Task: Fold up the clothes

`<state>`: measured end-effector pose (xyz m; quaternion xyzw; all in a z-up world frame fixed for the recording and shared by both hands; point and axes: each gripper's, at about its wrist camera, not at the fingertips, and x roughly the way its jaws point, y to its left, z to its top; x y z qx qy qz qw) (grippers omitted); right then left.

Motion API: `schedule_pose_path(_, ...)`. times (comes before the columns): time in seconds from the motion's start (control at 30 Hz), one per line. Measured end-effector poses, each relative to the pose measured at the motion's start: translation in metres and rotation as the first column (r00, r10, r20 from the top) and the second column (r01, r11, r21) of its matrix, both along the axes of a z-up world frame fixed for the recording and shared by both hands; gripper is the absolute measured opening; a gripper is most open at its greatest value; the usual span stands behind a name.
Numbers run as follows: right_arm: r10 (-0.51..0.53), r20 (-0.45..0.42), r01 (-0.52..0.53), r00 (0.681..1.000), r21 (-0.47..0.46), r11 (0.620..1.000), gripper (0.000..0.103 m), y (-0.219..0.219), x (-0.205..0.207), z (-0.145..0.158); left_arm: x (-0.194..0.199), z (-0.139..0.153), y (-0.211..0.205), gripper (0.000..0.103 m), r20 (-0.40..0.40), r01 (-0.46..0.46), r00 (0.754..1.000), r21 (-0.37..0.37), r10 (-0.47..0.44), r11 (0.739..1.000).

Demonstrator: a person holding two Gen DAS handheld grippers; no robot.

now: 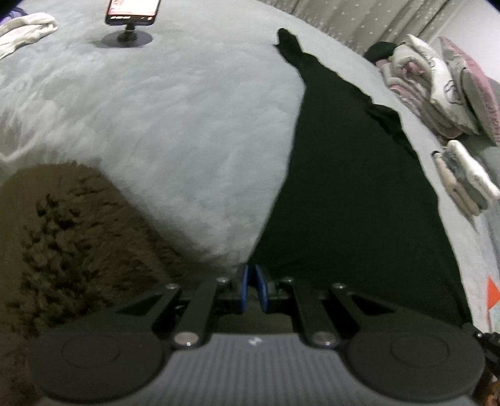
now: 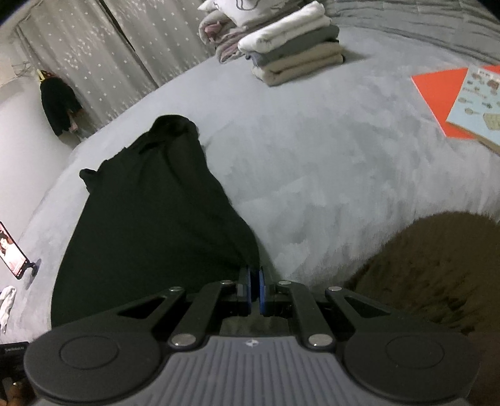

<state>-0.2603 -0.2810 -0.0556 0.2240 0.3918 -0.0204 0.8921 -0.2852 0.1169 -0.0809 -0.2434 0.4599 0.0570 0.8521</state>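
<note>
the left claw (image 1: pixel 253 289) and right claw (image 2: pixel 255 292) are each clenched on a near corner of the black garment (image 1: pixel 350 193), which stretches away across the grey bed (image 1: pixel 175 131).

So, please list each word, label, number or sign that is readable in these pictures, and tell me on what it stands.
No text can be read as words.
Phone screen: red banner, too blurred.
Booklet on the orange sheet: small pictures and print, too small.
Left claw body: a small white logo mark, no letters.
Right claw body: the same mark.
Dark box at the lower left edge: a white line, illegible.
</note>
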Motion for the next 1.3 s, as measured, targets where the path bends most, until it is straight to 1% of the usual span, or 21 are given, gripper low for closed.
schedule_pose_path(0.07,0.000,-0.005,0.000,1.000,0.010,1.000,0.008,-0.001,0.001,-0.004,0.000,-0.004,0.003,0.008,-0.013,-0.018,1.000,0.003,0.018,1.000)
schedule_pose_path(0.2,0.004,-0.011,-0.004,1.000,0.030,1.000,0.010,-0.002,0.002,-0.008,-0.003,-0.005,0.009,0.008,0.004,-0.030,1.000,-0.025,0.030,0.999)
schedule_pose_path(0.27,0.003,-0.007,-0.003,1.000,0.036,0.999,0.011,-0.003,0.002,-0.006,-0.004,-0.002,0.012,0.011,0.017,-0.034,0.999,-0.029,0.034,0.999)
schedule_pose_path(0.3,0.003,-0.002,-0.003,1.000,0.035,0.999,0.013,-0.003,0.001,-0.005,-0.004,-0.001,0.013,0.013,0.022,-0.036,0.999,-0.032,0.036,0.999)
schedule_pose_path(0.37,0.001,0.014,-0.001,1.000,0.030,1.000,0.020,-0.003,0.000,-0.001,-0.003,0.002,0.015,0.022,0.031,-0.041,0.999,-0.037,0.042,0.998)
schedule_pose_path(0.4,-0.002,0.024,0.001,1.000,0.028,1.000,0.026,-0.004,0.000,0.001,-0.002,0.003,0.016,0.024,0.035,-0.042,0.998,-0.037,0.043,0.998)
schedule_pose_path(0.43,-0.003,0.033,0.003,0.999,0.027,1.000,0.030,-0.004,0.000,0.003,-0.001,0.005,0.016,0.031,0.039,-0.041,0.998,-0.035,0.043,0.999)
schedule_pose_path(0.47,-0.004,0.039,0.003,0.999,0.026,1.000,0.031,-0.004,0.000,0.005,0.001,0.006,0.016,0.039,0.042,-0.041,0.998,-0.032,0.042,0.999)
schedule_pose_path(0.6,-0.001,0.053,-0.001,0.999,0.021,1.000,0.032,-0.004,0.009,0.012,0.014,0.016,0.017,0.050,0.074,-0.025,0.997,-0.013,0.026,1.000)
schedule_pose_path(0.63,0.005,0.058,-0.006,0.998,0.018,1.000,0.032,-0.003,0.013,0.015,0.019,0.019,0.016,0.053,0.081,-0.019,0.997,-0.006,0.019,1.000)
schedule_pose_path(0.73,0.024,0.074,-0.024,0.997,-0.004,1.000,0.032,-0.001,0.027,0.024,0.039,0.027,0.013,0.055,0.092,0.005,0.996,0.012,-0.006,1.000)
schedule_pose_path(1.0,0.112,0.093,-0.104,0.989,-0.089,0.991,0.037,0.016,0.078,0.048,0.100,0.049,-0.009,0.063,0.106,0.118,0.987,0.067,-0.125,0.991)
schedule_pose_path(1.3,0.200,0.061,-0.189,0.978,-0.151,0.970,0.038,0.035,0.145,0.054,0.170,0.065,-0.033,0.068,0.108,0.200,0.971,0.126,-0.214,0.972)
